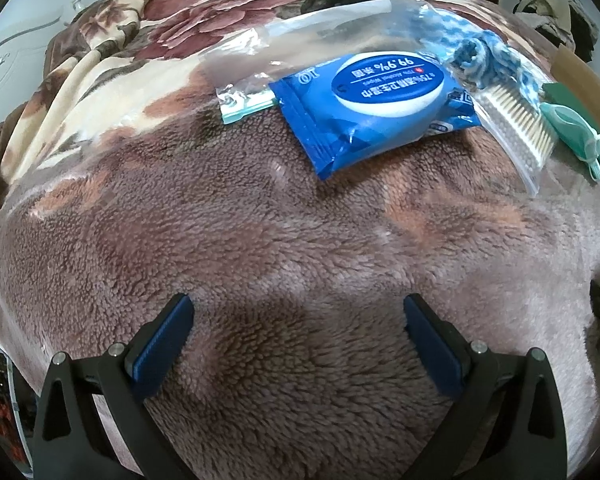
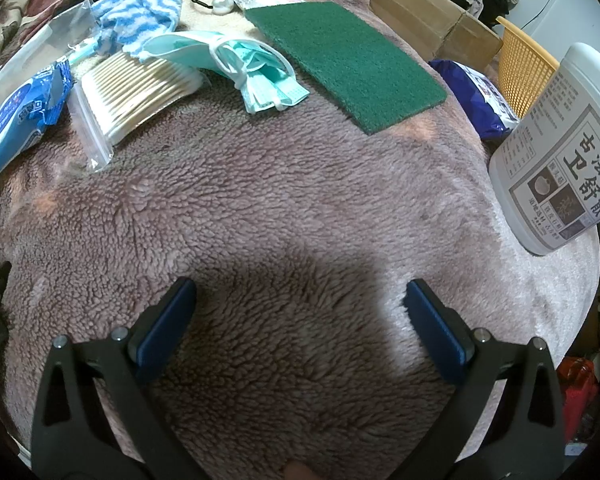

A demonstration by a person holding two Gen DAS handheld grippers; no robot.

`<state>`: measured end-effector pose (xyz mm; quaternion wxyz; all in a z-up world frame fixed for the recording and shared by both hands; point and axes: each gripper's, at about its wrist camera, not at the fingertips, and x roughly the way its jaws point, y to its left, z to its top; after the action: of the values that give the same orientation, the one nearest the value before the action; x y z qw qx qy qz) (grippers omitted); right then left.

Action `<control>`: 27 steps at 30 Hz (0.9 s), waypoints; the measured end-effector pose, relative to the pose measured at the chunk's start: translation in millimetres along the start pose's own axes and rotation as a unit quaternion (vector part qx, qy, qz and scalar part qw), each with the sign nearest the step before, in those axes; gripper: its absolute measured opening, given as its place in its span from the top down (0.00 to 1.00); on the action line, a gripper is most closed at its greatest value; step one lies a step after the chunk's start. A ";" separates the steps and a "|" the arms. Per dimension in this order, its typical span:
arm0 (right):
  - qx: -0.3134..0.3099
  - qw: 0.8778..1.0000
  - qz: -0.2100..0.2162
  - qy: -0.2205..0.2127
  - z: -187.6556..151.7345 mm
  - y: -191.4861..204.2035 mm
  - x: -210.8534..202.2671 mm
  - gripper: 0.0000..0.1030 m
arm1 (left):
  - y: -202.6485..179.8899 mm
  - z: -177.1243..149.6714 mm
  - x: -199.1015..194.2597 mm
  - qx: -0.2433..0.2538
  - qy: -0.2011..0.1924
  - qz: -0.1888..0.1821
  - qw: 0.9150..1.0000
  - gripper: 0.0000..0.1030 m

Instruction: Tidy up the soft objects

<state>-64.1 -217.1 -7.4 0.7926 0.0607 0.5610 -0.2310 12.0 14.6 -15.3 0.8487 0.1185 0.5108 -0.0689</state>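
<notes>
Both the left tool (image 1: 298,334) and right tool (image 2: 300,320) are held released above the fleece blanket (image 2: 300,208), evidently before any soft item is selected.

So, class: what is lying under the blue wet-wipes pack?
The wet-wipes pack overlaps a clear zip bag at its far edge and rests on the fleece blanket. Anything directly beneath the pack is covered and cannot be seen.

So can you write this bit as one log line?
left tongs: open, empty | right tongs: open, empty | wipes, swabs, mask: untouched on blanket
</notes>
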 end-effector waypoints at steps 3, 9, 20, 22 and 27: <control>0.000 1.000 0.000 0.000 0.2 0.1 0.0 0.00 | -2.8 2.2 0.7 0.002 -0.001 0.001 1.000 0.00; -0.001 1.000 0.000 0.000 -0.3 -0.4 0.0 0.00 | -4.4 2.9 0.7 0.003 -0.001 0.000 1.000 0.00; 0.000 1.000 -0.001 0.001 1.0 0.8 -0.1 0.00 | -5.1 5.2 0.8 0.002 0.000 0.001 1.000 0.00; 0.000 1.000 -0.001 0.001 1.9 1.5 0.0 0.00 | -5.1 5.2 0.7 0.002 0.000 0.001 1.000 0.00; 0.000 1.000 -0.001 0.002 2.5 1.9 0.0 0.00 | -5.8 5.8 0.8 0.001 0.000 0.001 1.000 0.00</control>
<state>-61.1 -216.3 -6.8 0.7913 0.0604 0.5627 -0.2315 15.9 7.4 -14.1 0.8486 0.1203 0.5106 -0.0685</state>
